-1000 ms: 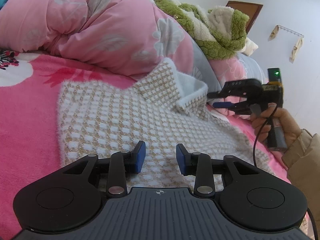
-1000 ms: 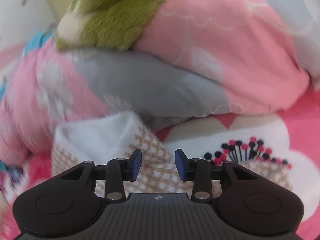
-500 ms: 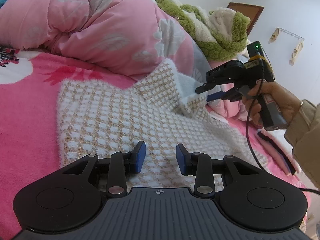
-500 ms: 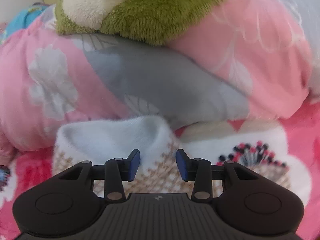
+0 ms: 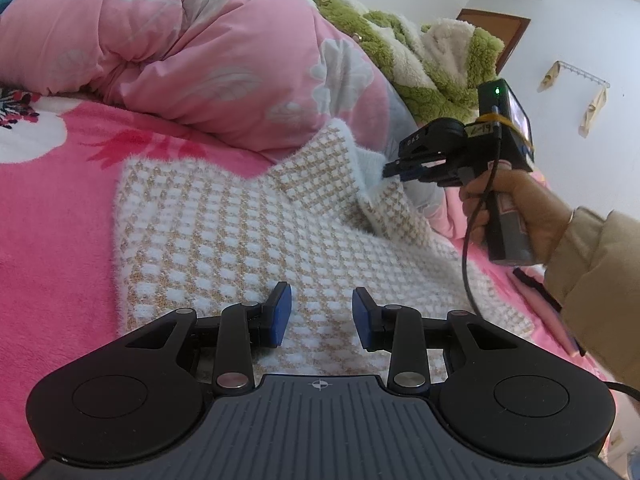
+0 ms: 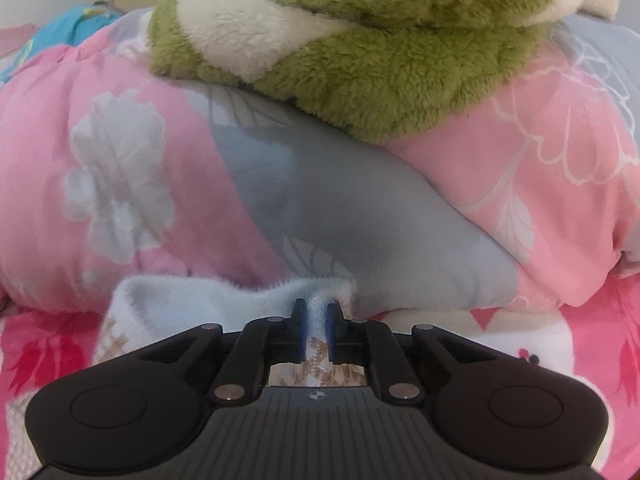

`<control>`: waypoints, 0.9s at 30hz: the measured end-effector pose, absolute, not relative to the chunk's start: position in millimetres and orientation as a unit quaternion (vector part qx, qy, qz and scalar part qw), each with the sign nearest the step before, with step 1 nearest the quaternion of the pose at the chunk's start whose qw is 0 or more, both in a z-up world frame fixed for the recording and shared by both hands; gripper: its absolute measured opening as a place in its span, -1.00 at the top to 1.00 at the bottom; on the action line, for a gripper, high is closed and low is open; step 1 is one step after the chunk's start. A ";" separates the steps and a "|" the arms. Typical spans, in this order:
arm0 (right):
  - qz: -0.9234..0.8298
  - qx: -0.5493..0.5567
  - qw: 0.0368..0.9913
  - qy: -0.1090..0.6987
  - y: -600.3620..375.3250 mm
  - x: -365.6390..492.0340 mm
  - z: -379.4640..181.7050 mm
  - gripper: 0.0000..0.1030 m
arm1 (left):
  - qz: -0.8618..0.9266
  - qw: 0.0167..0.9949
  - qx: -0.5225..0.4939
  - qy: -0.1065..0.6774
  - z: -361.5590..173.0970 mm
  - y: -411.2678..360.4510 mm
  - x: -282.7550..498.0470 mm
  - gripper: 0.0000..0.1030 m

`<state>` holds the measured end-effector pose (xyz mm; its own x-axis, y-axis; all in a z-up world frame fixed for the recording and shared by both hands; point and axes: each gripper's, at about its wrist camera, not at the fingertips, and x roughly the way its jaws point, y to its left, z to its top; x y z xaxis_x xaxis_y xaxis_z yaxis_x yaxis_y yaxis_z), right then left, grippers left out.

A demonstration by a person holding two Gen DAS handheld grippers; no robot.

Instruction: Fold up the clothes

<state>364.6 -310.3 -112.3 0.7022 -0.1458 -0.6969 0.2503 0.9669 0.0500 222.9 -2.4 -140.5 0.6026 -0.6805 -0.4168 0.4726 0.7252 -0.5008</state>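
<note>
A white-and-tan checked sweater [image 5: 248, 240] lies spread on the pink bedspread [image 5: 52, 240], just below the pink quilt [image 5: 200, 52]. The right gripper [image 6: 316, 322] has just been closing and now pinches the sweater's raised edge beside the quilt. The left gripper [image 5: 322, 316] hovers partly open over the sweater, holding nothing.

Beige-and-white checked sweater [image 5: 248, 240] lies flat, far corner lifted.
</note>
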 end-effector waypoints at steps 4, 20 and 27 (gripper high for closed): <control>-0.095 0.114 0.928 0.343 -325.7 349.9 -105.3 0.58 | -0.329 0.878 -0.172 0.301 -140.8 -1.6 223.4 0.34; -0.020 0.063 0.912 0.404 -319.4 301.6 -131.5 0.47 | -0.328 0.880 -0.167 0.299 -140.9 -1.6 222.9 0.34; -0.049 0.159 0.920 0.356 -342.2 329.2 -155.4 0.47 | -0.329 0.880 -0.166 0.299 -141.1 -1.1 222.6 0.34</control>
<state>329.2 -342.2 -155.4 0.7423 0.0222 -0.6698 0.2042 0.9444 0.2576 222.6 -1.1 -141.1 0.6052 -0.6784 -0.4165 0.4803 0.7284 -0.4886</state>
